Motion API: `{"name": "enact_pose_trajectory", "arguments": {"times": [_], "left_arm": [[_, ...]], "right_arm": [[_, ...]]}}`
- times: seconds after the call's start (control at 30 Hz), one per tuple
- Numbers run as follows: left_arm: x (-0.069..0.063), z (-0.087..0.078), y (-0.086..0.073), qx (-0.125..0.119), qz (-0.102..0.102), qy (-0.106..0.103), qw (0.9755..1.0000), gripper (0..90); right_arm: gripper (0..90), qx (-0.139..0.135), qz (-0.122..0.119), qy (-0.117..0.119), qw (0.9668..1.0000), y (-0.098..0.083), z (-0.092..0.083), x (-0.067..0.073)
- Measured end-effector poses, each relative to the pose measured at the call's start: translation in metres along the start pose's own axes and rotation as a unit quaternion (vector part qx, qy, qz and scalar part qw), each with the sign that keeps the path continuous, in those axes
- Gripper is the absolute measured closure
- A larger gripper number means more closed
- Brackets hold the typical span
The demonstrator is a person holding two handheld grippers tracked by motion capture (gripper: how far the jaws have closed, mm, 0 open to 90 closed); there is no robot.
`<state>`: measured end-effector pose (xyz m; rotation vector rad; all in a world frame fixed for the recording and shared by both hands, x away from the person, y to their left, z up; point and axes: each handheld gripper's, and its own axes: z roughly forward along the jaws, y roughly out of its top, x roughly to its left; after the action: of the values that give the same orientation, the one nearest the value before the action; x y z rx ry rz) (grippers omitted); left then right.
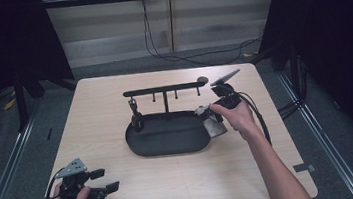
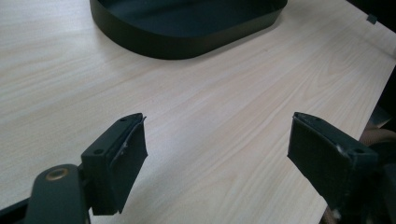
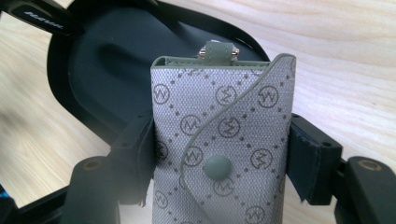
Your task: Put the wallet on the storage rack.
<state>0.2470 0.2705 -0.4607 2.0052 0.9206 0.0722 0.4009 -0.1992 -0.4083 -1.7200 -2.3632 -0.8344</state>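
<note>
- Your right gripper (image 3: 219,163) is clamped on a grey monogram-print key pouch (image 3: 224,140), holding it over the right end of the black oval tray (image 1: 169,138).
- The pouch is woven fabric with a curved flap, a round snap and a metal clip at its top.
- The step looks like carrying it to the stand; next, ease that clip toward a hook on the T-shaped rack (image 1: 163,89).
- Your left gripper (image 2: 217,158) rests with its jaws apart and empty over the pale wood-grain bench (image 2: 233,93).
</note>
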Motion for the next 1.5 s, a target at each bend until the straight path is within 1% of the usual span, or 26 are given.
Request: {"name": "enact_pose_trajectory", "arguments": {"times": [0.1, 0.2, 0.23, 0.37, 0.4, 0.43, 0.53, 0.67, 0.73, 0.77, 0.87, 0.93, 0.97, 1.13, 1.3, 1.43, 1.5], "left_arm": [[0.000, -0.001, 0.000, -0.005, 0.004, -0.001, 1.0000, 19.2], [-0.001, -0.001, 0.000, -0.005, 0.004, -0.004, 1.0000, 19.2], [-0.001, -0.002, 0.000, -0.005, 0.005, -0.004, 1.0000, 19.2], [-0.001, -0.003, 0.000, -0.013, 0.007, -0.009, 0.9999, 19.2], [-0.001, -0.003, 0.000, -0.015, 0.007, -0.009, 0.9998, 19.2], [-0.002, -0.004, 0.000, -0.017, 0.007, -0.010, 0.9998, 19.2], [-0.003, -0.005, 0.001, -0.021, 0.008, -0.005, 0.9997, 19.2], [-0.005, -0.005, 0.001, -0.019, 0.013, -0.008, 0.9997, 19.2], [-0.005, -0.005, 0.001, -0.020, 0.012, -0.008, 0.9997, 19.2], [-0.005, -0.005, 0.001, -0.020, 0.012, -0.008, 0.9997, 19.2], [-0.004, -0.005, 0.001, -0.021, 0.011, -0.007, 0.9997, 19.2], [-0.004, -0.004, 0.000, -0.018, 0.010, -0.006, 0.9998, 19.2], [-0.004, -0.004, 0.000, -0.017, 0.009, -0.007, 0.9998, 19.2], [-0.004, -0.003, 0.000, -0.016, 0.009, -0.007, 0.9998, 19.2], [-0.003, -0.004, 0.000, -0.017, 0.010, -0.007, 0.9998, 19.2], [-0.003, -0.004, 0.000, -0.018, 0.008, -0.005, 0.9998, 19.2], [-0.003, -0.004, 0.000, -0.018, 0.007, -0.003, 0.9998, 19.5]], "right_arm": [[33.0, -0.014, 0.009, 0.001, 0.9999, 0.002, 0.003, 0.002], [33.0, -0.025, 0.019, 0.005, 0.9995, 0.004, 0.007, 0.004], [33.0, -0.026, 0.017, 0.003, 0.9995, 0.004, 0.008, 0.004], [33.0, -0.032, 0.018, 0.007, 0.9993, 0.005, 0.014, 0.005], [33.0, -0.028, 0.021, 0.008, 0.9994, 0.005, 0.015, 0.006], [33.0, -0.031, 0.023, 0.010, 0.9992, 0.005, 0.017, 0.007], [33.0, -0.037, 0.033, 0.009, 0.9987, 0.004, 0.023, 0.008], [33.0, -0.035, 0.036, 0.012, 0.9987, 0.004, 0.031, 0.010], [33.0, -0.036, 0.036, 0.010, 0.9986, 0.003, 0.036, 0.009], [33.0, -0.033, 0.041, 0.011, 0.9986, 0.003, 0.037, 0.009], [33.0, -0.037, 0.038, 0.007, 0.9986, 0.001, 0.042, 0.008], [32.9, -0.040, 0.033, 0.001, 0.9987, 0.001, 0.044, 0.006], [33.0, -0.041, 0.036, 0.005, 0.9985, 0.001, 0.045, 0.007], [32.9, -0.048, 0.039, 0.008, 0.9981, 0.002, 0.050, 0.008], [32.8, -0.035, 0.039, 0.009, 0.9986, 0.000, 0.061, 0.008], [32.8, -0.043, 0.037, -0.010, 0.9984, -0.002, 0.067, 0.007], [32.7, -0.040, 0.040, -0.010, 0.9983, -0.002, 0.070, 0.006]]}}
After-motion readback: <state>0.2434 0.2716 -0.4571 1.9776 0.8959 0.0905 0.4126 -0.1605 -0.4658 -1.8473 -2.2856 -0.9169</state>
